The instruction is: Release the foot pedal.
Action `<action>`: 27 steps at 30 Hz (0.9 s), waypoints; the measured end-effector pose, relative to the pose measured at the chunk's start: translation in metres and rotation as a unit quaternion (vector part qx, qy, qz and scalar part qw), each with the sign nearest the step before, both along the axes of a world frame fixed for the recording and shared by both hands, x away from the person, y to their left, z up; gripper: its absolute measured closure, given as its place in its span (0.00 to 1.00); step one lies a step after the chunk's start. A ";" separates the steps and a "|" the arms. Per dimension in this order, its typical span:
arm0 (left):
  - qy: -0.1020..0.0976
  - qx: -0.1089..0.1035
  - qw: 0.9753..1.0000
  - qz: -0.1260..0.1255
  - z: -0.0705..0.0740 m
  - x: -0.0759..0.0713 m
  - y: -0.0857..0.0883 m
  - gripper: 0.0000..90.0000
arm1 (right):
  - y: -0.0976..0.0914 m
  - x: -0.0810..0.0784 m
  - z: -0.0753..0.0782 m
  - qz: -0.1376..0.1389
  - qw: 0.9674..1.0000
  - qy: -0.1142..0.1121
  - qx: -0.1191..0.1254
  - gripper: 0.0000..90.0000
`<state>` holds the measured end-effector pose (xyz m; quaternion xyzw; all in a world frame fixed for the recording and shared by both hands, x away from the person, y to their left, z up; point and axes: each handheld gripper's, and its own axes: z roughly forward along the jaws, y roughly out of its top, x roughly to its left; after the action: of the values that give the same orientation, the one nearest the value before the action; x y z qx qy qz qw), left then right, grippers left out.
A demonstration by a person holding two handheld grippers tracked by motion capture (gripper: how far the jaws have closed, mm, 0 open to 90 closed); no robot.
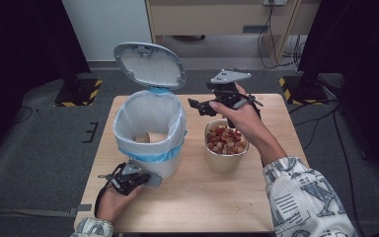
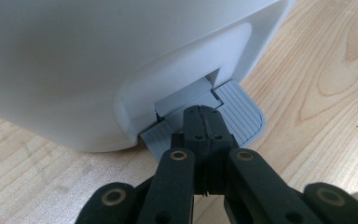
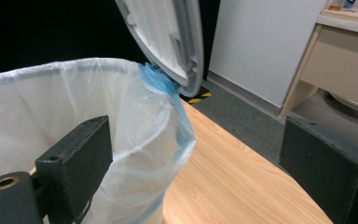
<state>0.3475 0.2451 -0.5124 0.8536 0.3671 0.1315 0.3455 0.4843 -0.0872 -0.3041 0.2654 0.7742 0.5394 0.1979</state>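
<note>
Grey pedal [image 2: 242, 112] is lying under my left hand-held gripper [image 2: 200, 112], jaws closed together and holding nothing. I am holding my right hand-held gripper [image 1: 201, 106] open and empty beside the bin [image 1: 150, 123].

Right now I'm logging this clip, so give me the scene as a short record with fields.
setting: wooden table
bin: white pedal bin, lined with a bag, lid up
in bin: a paper cup
pedal: grey pedal at the bin's base
left gripper: shut, tips on the pedal
right gripper: open, empty, held between the bin's rim and the bowl
bowl: right of the bin, full of small red and pale bits
</note>
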 end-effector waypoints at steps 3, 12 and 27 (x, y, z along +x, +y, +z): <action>0.000 -0.001 1.000 0.003 0.000 -0.001 0.000 1.00 | -0.005 0.000 -0.001 -0.006 1.000 0.002 0.000 0.11; -0.005 -0.023 1.000 0.013 0.012 -0.012 0.012 0.73 | -0.024 0.001 -0.008 -0.022 1.000 0.008 -0.004 0.11; -0.037 -0.019 0.991 0.130 0.015 -0.017 0.043 0.22 | -0.059 0.001 -0.011 -0.056 0.998 0.011 0.002 0.10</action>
<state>0.3306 0.2880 -0.4972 0.7866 0.4642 0.1994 0.3549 0.4857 -0.1462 -0.3153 0.3147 0.7593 0.5260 0.2188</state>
